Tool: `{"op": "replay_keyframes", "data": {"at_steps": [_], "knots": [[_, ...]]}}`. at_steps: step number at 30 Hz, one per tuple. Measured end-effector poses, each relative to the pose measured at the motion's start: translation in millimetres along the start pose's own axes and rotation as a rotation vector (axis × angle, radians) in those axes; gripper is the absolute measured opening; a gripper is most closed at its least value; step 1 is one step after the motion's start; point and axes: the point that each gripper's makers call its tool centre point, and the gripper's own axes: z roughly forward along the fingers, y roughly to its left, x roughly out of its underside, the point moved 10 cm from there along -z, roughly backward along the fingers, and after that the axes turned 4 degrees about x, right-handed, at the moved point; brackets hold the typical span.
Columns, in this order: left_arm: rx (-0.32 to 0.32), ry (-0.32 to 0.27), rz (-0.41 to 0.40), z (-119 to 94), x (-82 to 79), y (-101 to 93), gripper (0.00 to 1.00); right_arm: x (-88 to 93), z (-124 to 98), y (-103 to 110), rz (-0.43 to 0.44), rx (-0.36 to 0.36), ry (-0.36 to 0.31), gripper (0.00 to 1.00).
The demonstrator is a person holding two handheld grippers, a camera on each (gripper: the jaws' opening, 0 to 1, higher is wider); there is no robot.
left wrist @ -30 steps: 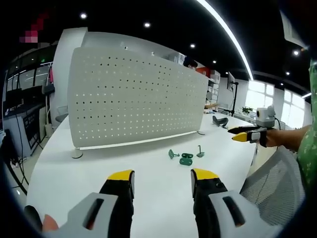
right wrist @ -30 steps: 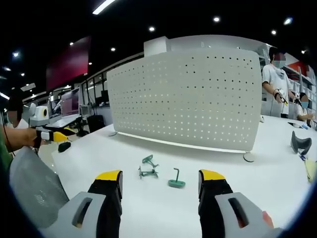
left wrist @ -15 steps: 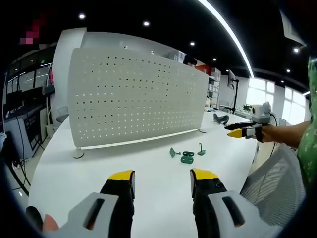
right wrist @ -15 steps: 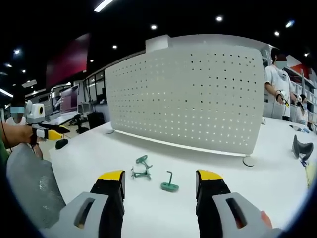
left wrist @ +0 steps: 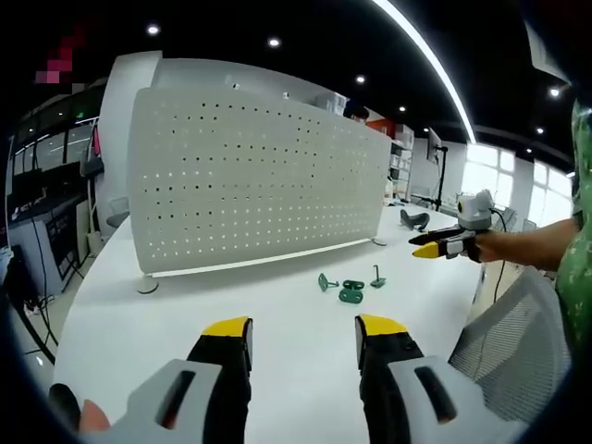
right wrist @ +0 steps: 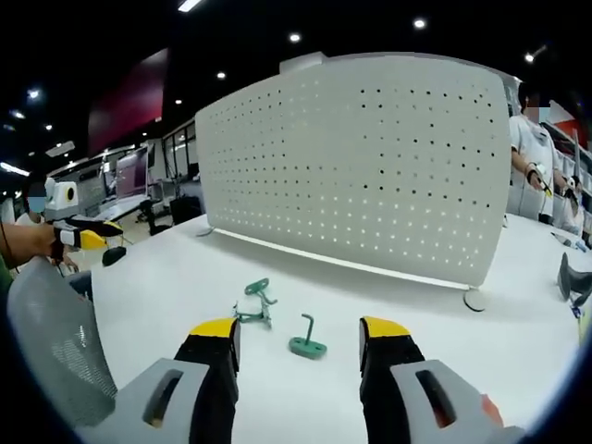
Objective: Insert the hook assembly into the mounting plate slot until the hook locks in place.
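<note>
Approach step, nothing grasped. Right tool (right wrist: 298,338) jaws wide apart, empty, nearing green hooks (right wrist: 306,339) mid-worktop before pegboard plate (right wrist: 370,166). Left tool (left wrist: 303,338) wide, empty. Next: close on one hook.

A grey mesh chair back (left wrist: 504,328) rises beside the white table (left wrist: 139,324), a dark two-pronged object (left wrist: 413,219) rests on the table's far end, and a person in white (right wrist: 532,157) stands behind it.
</note>
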Motion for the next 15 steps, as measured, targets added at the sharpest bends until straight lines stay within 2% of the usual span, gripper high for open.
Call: {"op": "replay_keyframes", "data": {"at_steps": [15], "knots": [[-0.002,0.019,-0.003,1.3,2.4,0.8,0.46,8.8,36.2,-14.8,-0.033,-0.054,0.082,0.49]]}}
